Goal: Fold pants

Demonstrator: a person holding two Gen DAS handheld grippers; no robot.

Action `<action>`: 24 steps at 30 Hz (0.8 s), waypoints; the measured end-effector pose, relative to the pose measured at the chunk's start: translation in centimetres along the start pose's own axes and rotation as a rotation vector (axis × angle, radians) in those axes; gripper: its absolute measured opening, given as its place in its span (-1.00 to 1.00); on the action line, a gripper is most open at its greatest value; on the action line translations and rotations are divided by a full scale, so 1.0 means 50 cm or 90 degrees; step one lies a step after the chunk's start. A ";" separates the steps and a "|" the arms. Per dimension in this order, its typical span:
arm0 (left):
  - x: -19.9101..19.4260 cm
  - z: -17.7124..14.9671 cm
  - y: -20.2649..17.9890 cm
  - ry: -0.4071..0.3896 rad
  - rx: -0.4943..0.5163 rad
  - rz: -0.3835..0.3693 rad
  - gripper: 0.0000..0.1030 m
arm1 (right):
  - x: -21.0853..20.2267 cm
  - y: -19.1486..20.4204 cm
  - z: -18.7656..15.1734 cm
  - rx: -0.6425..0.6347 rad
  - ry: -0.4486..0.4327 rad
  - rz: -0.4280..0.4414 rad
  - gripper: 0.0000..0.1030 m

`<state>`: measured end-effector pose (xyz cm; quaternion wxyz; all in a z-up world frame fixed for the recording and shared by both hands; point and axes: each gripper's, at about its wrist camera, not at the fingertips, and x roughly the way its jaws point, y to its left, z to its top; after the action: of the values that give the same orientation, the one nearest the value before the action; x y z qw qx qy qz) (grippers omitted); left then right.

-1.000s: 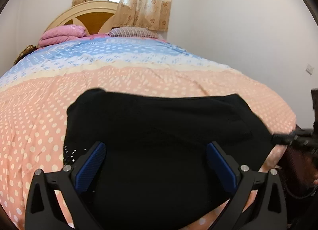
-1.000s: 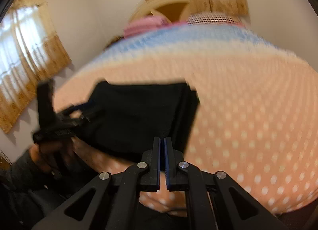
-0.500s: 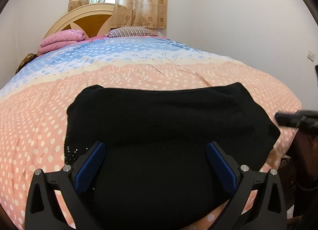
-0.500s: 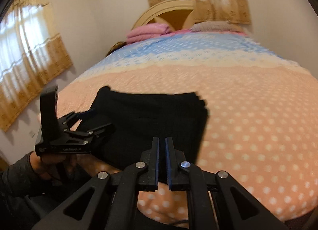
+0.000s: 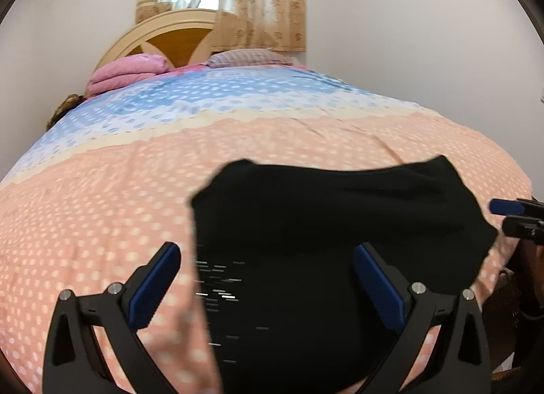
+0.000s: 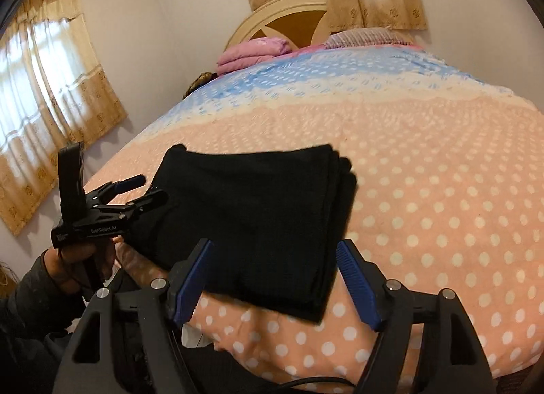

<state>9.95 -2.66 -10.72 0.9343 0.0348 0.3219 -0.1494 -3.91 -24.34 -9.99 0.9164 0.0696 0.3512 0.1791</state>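
Note:
The black pants (image 5: 340, 224) lie folded in a thick rectangle near the foot of the pink dotted bedspread (image 5: 85, 224). My left gripper (image 5: 266, 251) hovers open over their left part, its left finger above bare bedspread and nothing pressed between its pads. In the right wrist view the pants (image 6: 255, 210) show stacked layers along their right edge. My right gripper (image 6: 274, 247) hangs just before their near edge. Its jaws are opening and the pads touch no cloth. The left gripper (image 6: 149, 188) appears at the pants' left edge, held by a hand (image 6: 78, 254).
At the head of the bed are a folded pink blanket (image 5: 125, 72), a striped pillow (image 5: 248, 55) and a wooden headboard (image 6: 289, 20). A curtained window (image 6: 40, 95) stands on the left wall. The bed's foot edge is right under both grippers.
My right gripper has gone from shut to wide open. The left gripper has shifted left, so the pants now sit right of centre in its view.

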 end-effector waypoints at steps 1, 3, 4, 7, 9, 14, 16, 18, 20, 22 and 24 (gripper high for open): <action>0.003 -0.001 0.011 0.002 -0.003 0.006 1.00 | 0.001 -0.009 0.002 0.010 0.000 -0.004 0.46; 0.016 -0.002 0.034 0.008 -0.012 0.012 1.00 | 0.013 -0.027 0.010 0.041 0.002 -0.007 0.46; 0.024 -0.004 0.043 0.015 -0.016 0.009 1.00 | 0.024 -0.043 0.014 0.069 0.004 -0.002 0.46; 0.046 -0.010 0.065 0.031 -0.048 -0.028 1.00 | 0.052 -0.070 0.020 0.121 0.020 0.022 0.46; 0.055 -0.011 0.075 0.037 -0.074 -0.054 1.00 | 0.071 -0.080 0.020 0.141 0.032 0.030 0.46; 0.072 -0.012 0.076 0.048 -0.099 -0.099 1.00 | 0.097 -0.086 0.023 0.149 0.033 0.034 0.46; 0.076 -0.007 0.071 0.054 -0.095 -0.114 1.00 | 0.107 -0.085 0.021 0.151 0.033 0.042 0.44; 0.080 -0.002 0.067 0.060 -0.098 -0.136 1.00 | 0.117 -0.083 0.021 0.155 0.039 0.059 0.26; 0.081 0.002 0.061 0.067 -0.097 -0.164 0.99 | 0.128 -0.082 0.024 0.159 0.047 0.078 -0.05; 0.079 0.003 0.051 0.072 -0.090 -0.187 0.90 | 0.136 -0.084 0.024 0.170 0.053 0.105 -0.23; 0.077 0.002 0.048 0.075 -0.076 -0.193 0.71 | 0.138 -0.085 0.025 0.178 0.052 0.118 -0.31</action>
<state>13.63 -1.37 -13.10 0.8808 -0.0612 0.3861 -0.2671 2.88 -25.68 -14.40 0.8623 0.2206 0.4020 0.2148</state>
